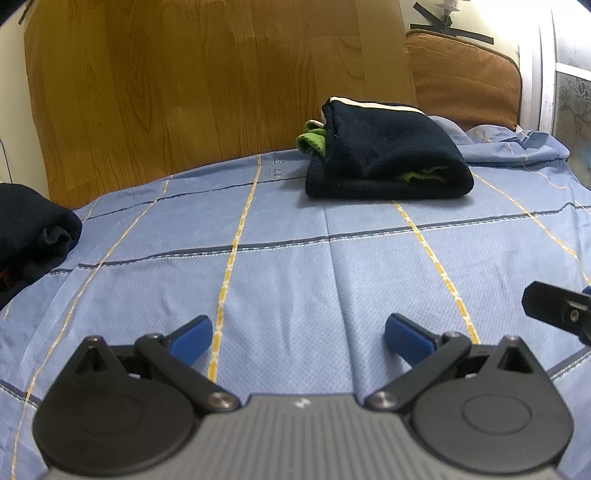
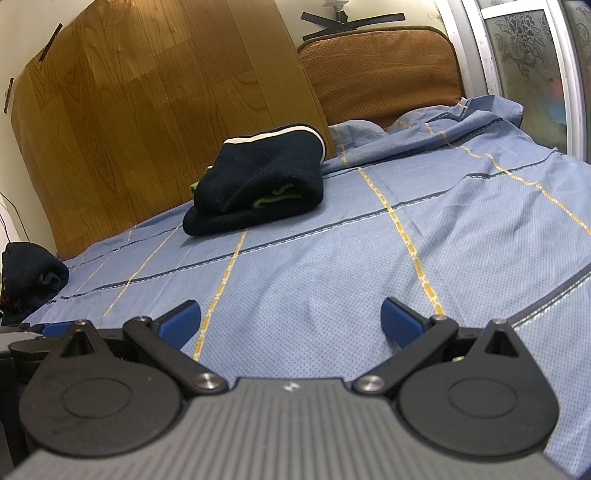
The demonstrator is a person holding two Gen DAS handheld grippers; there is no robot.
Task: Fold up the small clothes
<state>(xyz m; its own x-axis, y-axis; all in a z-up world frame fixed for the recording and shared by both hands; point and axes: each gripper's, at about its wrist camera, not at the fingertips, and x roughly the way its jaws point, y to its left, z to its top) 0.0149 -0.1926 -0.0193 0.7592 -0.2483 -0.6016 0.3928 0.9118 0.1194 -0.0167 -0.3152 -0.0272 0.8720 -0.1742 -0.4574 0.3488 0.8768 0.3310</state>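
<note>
Our left gripper (image 1: 298,334) and right gripper (image 2: 290,319) gape empty, well short of the folded navy garment (image 1: 388,155); careless grabbing might unfold it.

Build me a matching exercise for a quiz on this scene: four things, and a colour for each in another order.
Things:
1. folded garment
2. bed sheet
3. cushion
4. tape cross

Colours:
a. orange-brown
b. black
c. navy with a white edge and green showing inside
d. light blue with yellow and dark lines

Pairs: 1-c, 2-d, 3-a, 4-b
</note>
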